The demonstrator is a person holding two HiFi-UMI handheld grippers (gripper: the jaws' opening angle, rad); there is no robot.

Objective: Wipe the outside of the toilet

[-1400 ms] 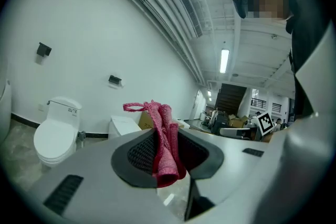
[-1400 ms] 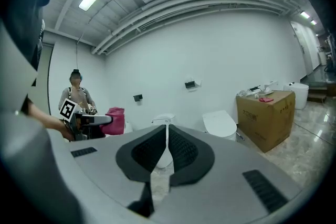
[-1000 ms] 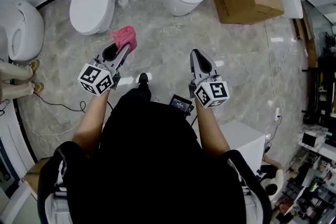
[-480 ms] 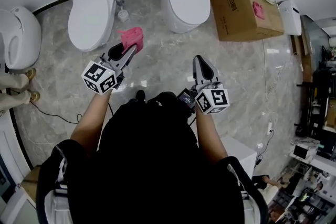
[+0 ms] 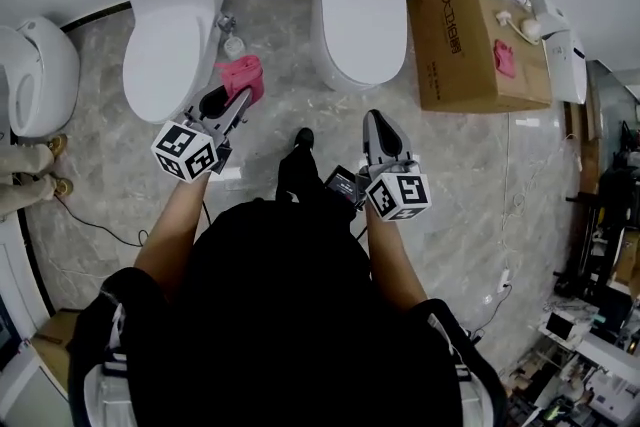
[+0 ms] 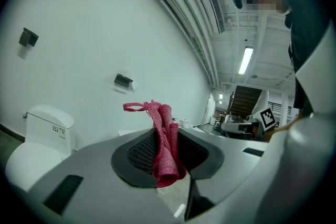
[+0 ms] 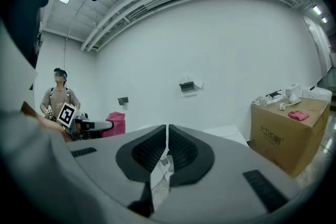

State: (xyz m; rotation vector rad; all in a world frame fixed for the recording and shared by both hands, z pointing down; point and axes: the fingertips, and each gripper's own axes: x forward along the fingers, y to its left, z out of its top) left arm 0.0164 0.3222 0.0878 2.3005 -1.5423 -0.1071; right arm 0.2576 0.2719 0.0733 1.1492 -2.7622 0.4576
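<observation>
Left tool: our left tool (image 5: 232, 99) is clamped on the pink cloth (image 5: 242, 75). The cloth is pinched low and stands up bunched past the tips, and we judge that's so a free wad meets the porcelain first.
Right tool: our right tool (image 5: 381, 129) has its jaws together with nothing between them. It hangs out front as the spare.
Toilets: two white ones stand against the wall ahead, lids down. The left toilet (image 5: 168, 25) is just beyond the cloth and the middle toilet (image 5: 360, 7) is off to the right. Nothing touches either.
Stage: approach, we'd say. The cloth is in the air over the floor (image 5: 300, 105) and no wiping has begun.
Next: probably down onto the left bowl's outer side, though we can't tell for sure which toilet is meant.
Surroundings: a cardboard box (image 5: 478, 35) sits beside the middle toilet, away from the cloth.
</observation>
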